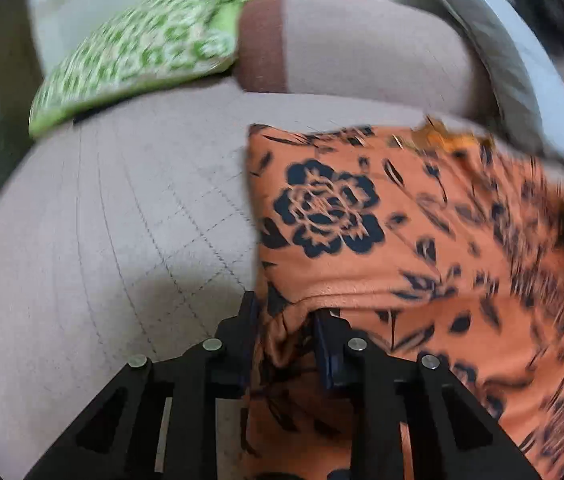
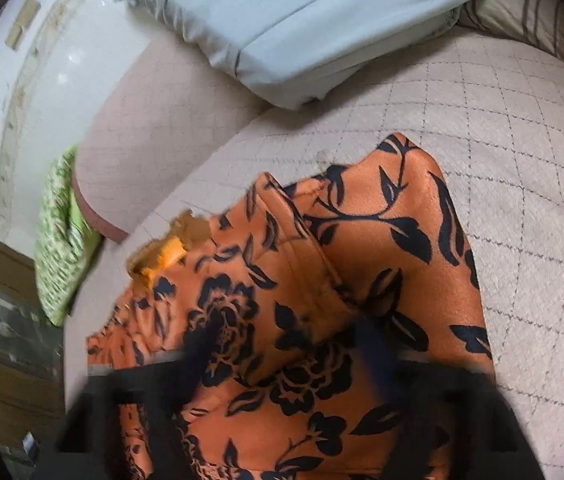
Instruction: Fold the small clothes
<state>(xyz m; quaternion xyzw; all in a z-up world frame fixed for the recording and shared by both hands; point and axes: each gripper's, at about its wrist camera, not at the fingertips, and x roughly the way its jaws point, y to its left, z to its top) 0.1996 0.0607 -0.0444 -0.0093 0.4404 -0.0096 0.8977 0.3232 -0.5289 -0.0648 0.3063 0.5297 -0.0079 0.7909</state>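
Observation:
An orange garment with black flowers [image 1: 381,240] lies spread on the quilted beige cover [image 1: 122,220]. My left gripper [image 1: 285,322] is at the garment's near left edge and is shut on a bunched fold of the cloth, which sits between its black fingers [image 1: 248,320]. In the right wrist view the same garment [image 2: 361,240] is rumpled, with a raised ridge down its middle. My right gripper [image 2: 285,352] straddles that cloth. Its fingers [image 2: 202,344] are smeared by blur, so I cannot tell whether the pads press on the fabric.
A green-and-white patterned cushion [image 1: 134,52] rests at the back left beside a beige bolster with a brown band [image 1: 341,44]. A folded pale blue blanket [image 2: 301,20] lies at the back. The cover's left edge [image 2: 70,360] drops to a dark floor.

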